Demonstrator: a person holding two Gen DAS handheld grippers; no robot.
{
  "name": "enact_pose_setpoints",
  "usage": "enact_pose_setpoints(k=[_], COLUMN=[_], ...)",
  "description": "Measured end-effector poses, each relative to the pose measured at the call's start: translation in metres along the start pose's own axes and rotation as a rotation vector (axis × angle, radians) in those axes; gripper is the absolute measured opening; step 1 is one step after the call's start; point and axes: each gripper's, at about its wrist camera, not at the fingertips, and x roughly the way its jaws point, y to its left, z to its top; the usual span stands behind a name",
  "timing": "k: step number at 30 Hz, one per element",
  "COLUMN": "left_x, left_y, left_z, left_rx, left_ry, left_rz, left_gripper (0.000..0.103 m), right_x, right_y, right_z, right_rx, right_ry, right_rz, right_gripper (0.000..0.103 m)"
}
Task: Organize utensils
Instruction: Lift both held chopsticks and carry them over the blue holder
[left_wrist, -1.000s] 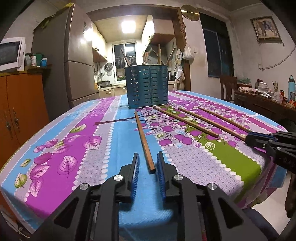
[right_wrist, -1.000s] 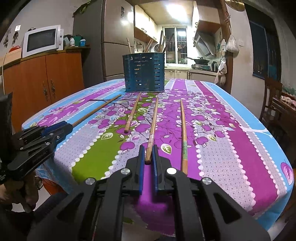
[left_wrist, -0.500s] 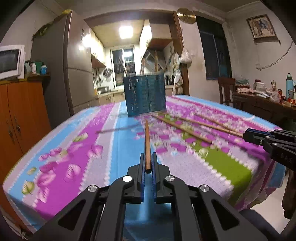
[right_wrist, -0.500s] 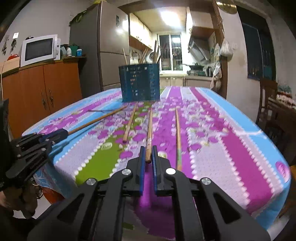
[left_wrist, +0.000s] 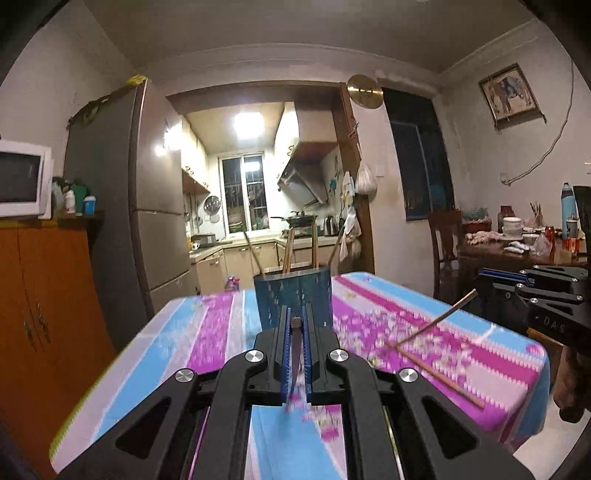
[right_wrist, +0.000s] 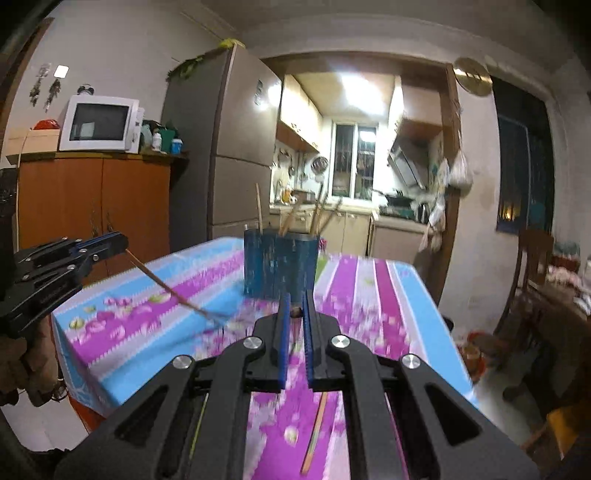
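Note:
My left gripper (left_wrist: 295, 314) is shut on a wooden chopstick (left_wrist: 295, 354), whose end shows between the blue pads while its far end hangs down toward the flowered tablecloth (left_wrist: 207, 332). My right gripper (right_wrist: 294, 301) is likewise shut on a second chopstick (right_wrist: 294, 314). Both are raised above the table, facing the blue slotted utensil holder (left_wrist: 291, 299) (right_wrist: 280, 266), which has several sticks standing in it. In the right wrist view the left gripper (right_wrist: 122, 242) appears with its slanting chopstick (right_wrist: 166, 286). The right gripper (left_wrist: 484, 275) and its chopstick (left_wrist: 432, 328) appear in the left wrist view.
One more chopstick (left_wrist: 439, 376) (right_wrist: 317, 435) lies loose on the cloth near the front edge. A wooden chair (left_wrist: 443, 243) and a cluttered side table (left_wrist: 517, 251) stand to the right. An orange cabinet (right_wrist: 92, 199) and a fridge (right_wrist: 236, 147) stand to the left.
My left gripper closed on its chopstick. Both grippers then rose from the table with their chopsticks, whose far ends now tilt down; the holder sits lower in both views.

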Motion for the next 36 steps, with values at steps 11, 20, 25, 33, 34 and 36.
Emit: enact_pose_setpoints(k=[11, 20, 25, 33, 34, 36], left_x=[0.062, 0.083, 0.097, 0.111, 0.114, 0.117], left_y=[0.025, 0.037, 0.055, 0.067, 0.067, 0.067], left_z=[0.061, 0.088, 0.101, 0.147, 0.156, 0.17], left_rx=[-0.064, -0.081, -0.122, -0.139, -0.141, -0.143], left_ry=[0.08, 0.12, 0.125, 0.062, 0.051, 0.036], left_rz=[-0.065, -0.094, -0.088, -0.082, -0.083, -0.083], left_gripper=[0.007, 0.007, 0.007, 0.007, 0.007, 0.007], right_x=[0.039, 0.068, 0.076, 0.085, 0.086, 0.089], right_y=[-0.019, -0.029, -0.035, -0.043, -0.044, -0.046], right_z=[0.075, 0.096, 0.113, 0.157, 0.167, 0.184], right_rx=[-0.006, 0.023, 0.036, 0.057, 0.055, 0.052], right_ry=[0.018, 0.046, 0.049, 0.04, 0.032, 0.019], right_rz=[0.079, 0.106, 0.115, 0.13, 0.131, 0.134], right_gripper=[0.005, 0.005, 0.005, 0.005, 0.005, 0.005])
